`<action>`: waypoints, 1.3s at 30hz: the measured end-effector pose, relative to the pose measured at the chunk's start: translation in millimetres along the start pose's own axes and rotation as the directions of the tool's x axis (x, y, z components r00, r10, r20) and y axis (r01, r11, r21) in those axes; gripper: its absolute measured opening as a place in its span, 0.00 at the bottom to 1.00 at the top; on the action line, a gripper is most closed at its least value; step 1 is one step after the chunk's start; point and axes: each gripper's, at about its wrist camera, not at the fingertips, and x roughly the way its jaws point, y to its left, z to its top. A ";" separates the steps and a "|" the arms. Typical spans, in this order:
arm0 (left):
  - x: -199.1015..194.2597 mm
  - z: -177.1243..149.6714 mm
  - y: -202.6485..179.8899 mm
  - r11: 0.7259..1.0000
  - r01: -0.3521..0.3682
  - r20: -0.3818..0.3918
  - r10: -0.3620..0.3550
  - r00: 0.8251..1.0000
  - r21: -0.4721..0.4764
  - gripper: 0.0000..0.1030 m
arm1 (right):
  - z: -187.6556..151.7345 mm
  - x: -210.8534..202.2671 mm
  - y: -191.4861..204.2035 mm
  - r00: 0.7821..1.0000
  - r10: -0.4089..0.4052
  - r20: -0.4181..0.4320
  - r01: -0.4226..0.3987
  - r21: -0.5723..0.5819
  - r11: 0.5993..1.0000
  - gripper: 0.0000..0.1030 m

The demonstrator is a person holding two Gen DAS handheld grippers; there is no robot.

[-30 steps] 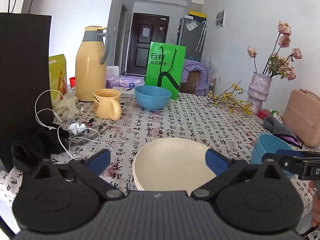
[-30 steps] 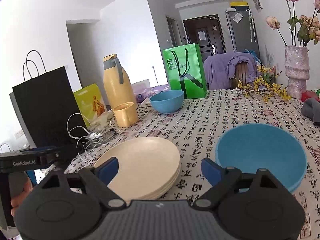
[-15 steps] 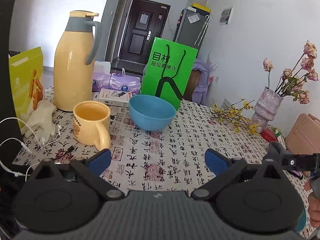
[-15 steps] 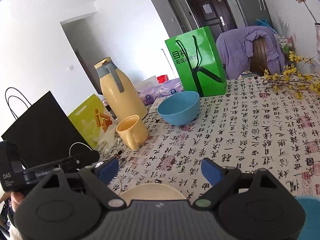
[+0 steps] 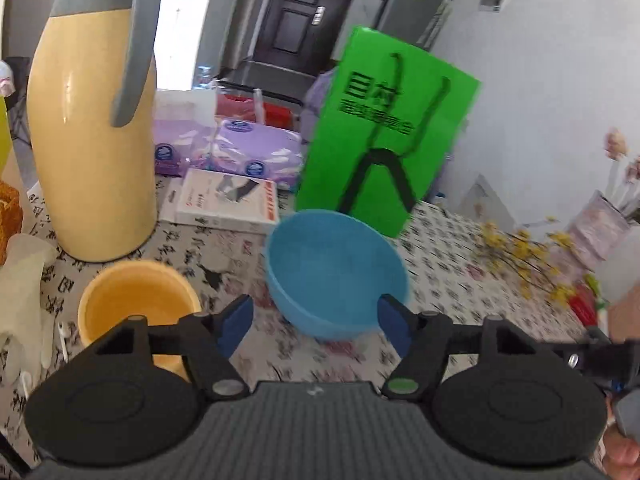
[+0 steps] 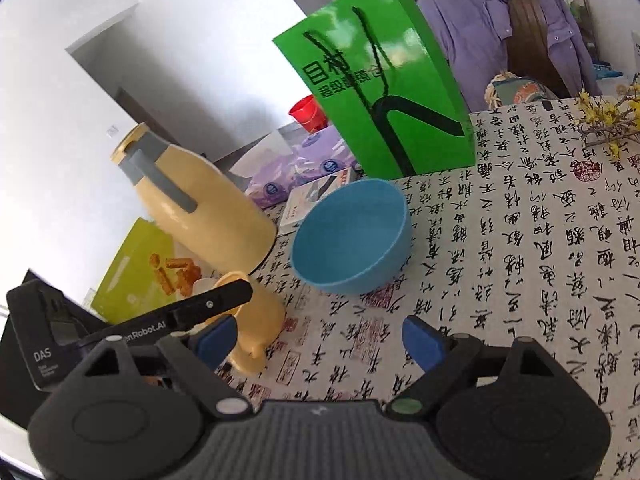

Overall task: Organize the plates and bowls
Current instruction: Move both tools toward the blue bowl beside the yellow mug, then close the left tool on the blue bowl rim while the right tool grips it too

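A blue bowl stands upright on the patterned tablecloth in front of a green paper bag. It also shows in the right wrist view. My left gripper is open and empty, its blue pads just short of the bowl's near side, one on each side. My right gripper is open and empty, a little nearer than the bowl. The left gripper's body shows at the left of the right wrist view. The cream plates and the second blue bowl are out of view.
A yellow mug sits left of the bowl, a tall yellow thermos behind it. The green bag, a white box and purple tissue packs stand behind the bowl. Yellow flowers lie at right.
Both grippers moved forward across the table toward the far blue bowl, which is now much closer. The cream plates and the near blue bowl dropped out of view.
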 end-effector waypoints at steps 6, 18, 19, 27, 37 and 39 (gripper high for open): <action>66.8 26.5 8.7 0.994 -0.091 -0.091 0.086 0.992 -0.056 0.53 | 37.7 75.5 -25.7 0.995 -0.086 -0.042 0.089 0.072 0.993 0.72; 112.7 22.4 10.8 0.983 -0.164 -0.187 0.146 0.972 -0.082 0.10 | 61.5 142.3 -56.4 0.984 -0.143 -0.104 0.153 0.100 0.983 0.23; 110.5 21.9 11.3 0.983 -0.156 -0.189 0.136 0.973 -0.095 0.10 | 61.1 142.4 -57.8 0.983 -0.152 -0.104 0.162 0.101 0.982 0.22; 63.0 6.1 -12.6 0.988 -0.130 -0.156 0.116 0.981 -0.082 0.07 | 46.8 104.9 -50.8 0.981 -0.180 -0.077 0.183 0.027 0.983 0.13; -60.5 -39.2 -60.1 0.990 -0.121 -0.061 0.117 0.991 -0.068 0.07 | -10.8 0.3 -2.5 0.980 -0.196 0.008 0.196 -0.069 0.978 0.11; -85.6 -56.9 -64.1 0.990 -0.123 -0.042 0.120 0.992 -0.070 0.06 | -28.8 -19.2 7.7 0.980 -0.196 0.029 0.198 -0.086 0.976 0.11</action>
